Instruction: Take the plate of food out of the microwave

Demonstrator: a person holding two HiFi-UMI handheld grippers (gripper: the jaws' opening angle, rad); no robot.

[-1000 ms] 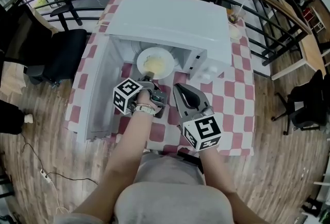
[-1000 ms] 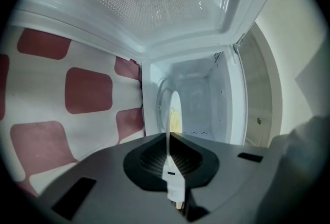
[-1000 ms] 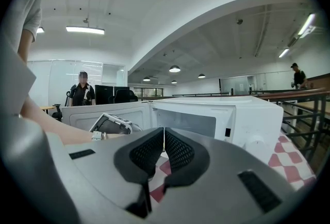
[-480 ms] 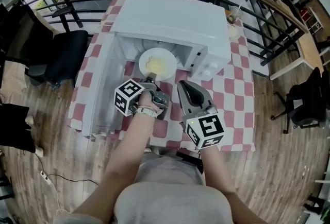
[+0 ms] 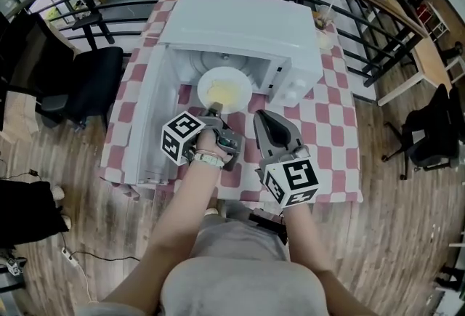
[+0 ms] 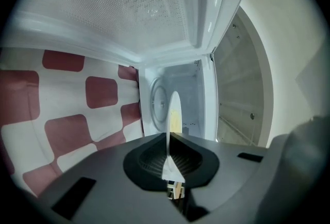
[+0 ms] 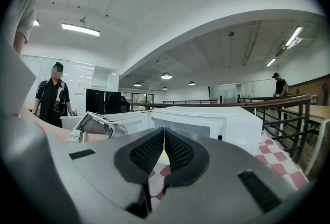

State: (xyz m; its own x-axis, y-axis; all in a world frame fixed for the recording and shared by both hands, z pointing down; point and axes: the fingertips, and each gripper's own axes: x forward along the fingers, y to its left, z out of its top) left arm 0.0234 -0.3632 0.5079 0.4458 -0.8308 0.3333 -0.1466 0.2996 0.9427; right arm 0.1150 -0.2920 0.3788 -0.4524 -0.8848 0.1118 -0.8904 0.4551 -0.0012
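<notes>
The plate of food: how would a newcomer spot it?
Find the red-and-white checked table, then the white microwave on it, door swung open. At its open front lies a round white plate with yellow food, its near rim pinched by the left gripper.

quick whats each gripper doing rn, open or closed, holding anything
left gripper: closed on the rim of the plate
right gripper: closed, holding nothing

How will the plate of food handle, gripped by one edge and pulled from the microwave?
Likely rigid: the plate looks flat with the left gripper shut on its near rim alone. Gripped at one edge, it may tip downward. The yellow food could slide; the rim seems shallow.
</notes>
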